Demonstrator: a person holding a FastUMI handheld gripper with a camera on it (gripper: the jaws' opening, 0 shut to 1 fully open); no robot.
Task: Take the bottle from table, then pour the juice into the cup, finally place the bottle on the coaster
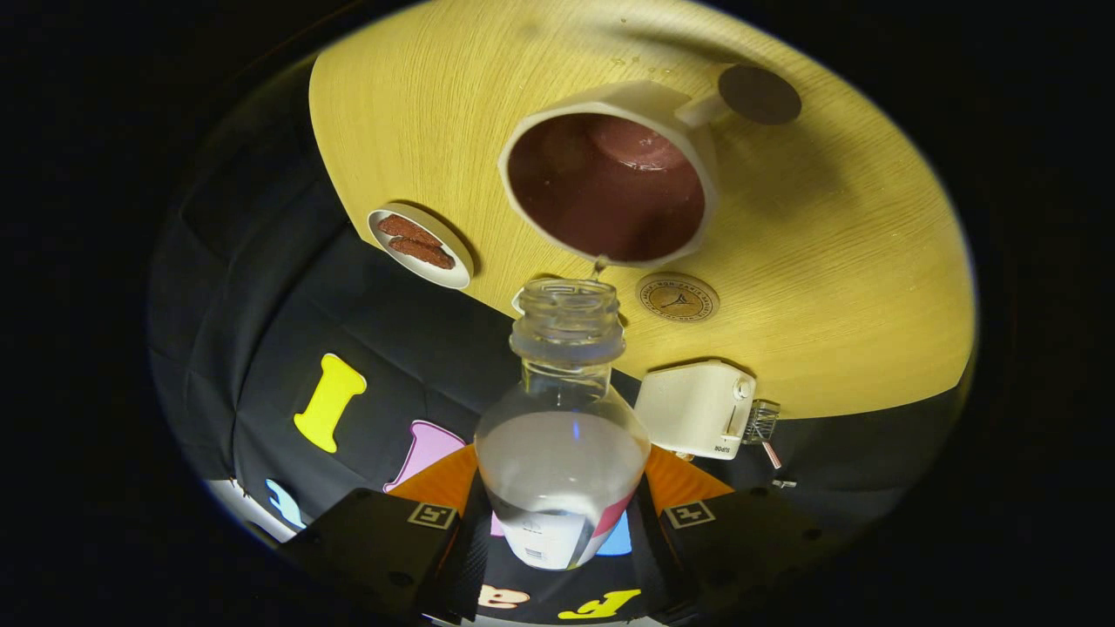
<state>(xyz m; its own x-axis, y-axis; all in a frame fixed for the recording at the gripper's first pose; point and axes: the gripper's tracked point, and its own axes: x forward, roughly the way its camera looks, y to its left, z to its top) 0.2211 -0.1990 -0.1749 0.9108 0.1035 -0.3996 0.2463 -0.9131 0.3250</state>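
My gripper (562,522) is shut on a clear bottle (562,444), both fingers pressing its sides low down. The bottle is uncapped and tipped forward, with cloudy liquid pooled in its body. Its open mouth (566,300) sits just short of the rim of a white cup (610,187) with a dark inside, and a small drop hangs at that rim. The cup's handle points away toward a dark round lid (759,94). A round wooden coaster (677,298) lies on the table beside the bottle's mouth, close to the cup.
The round light-wood table (854,261) also holds a small white dish (421,244) with brown pieces left of the cup, and a white boxy device (694,409) near the table's edge, right of the bottle's neck.
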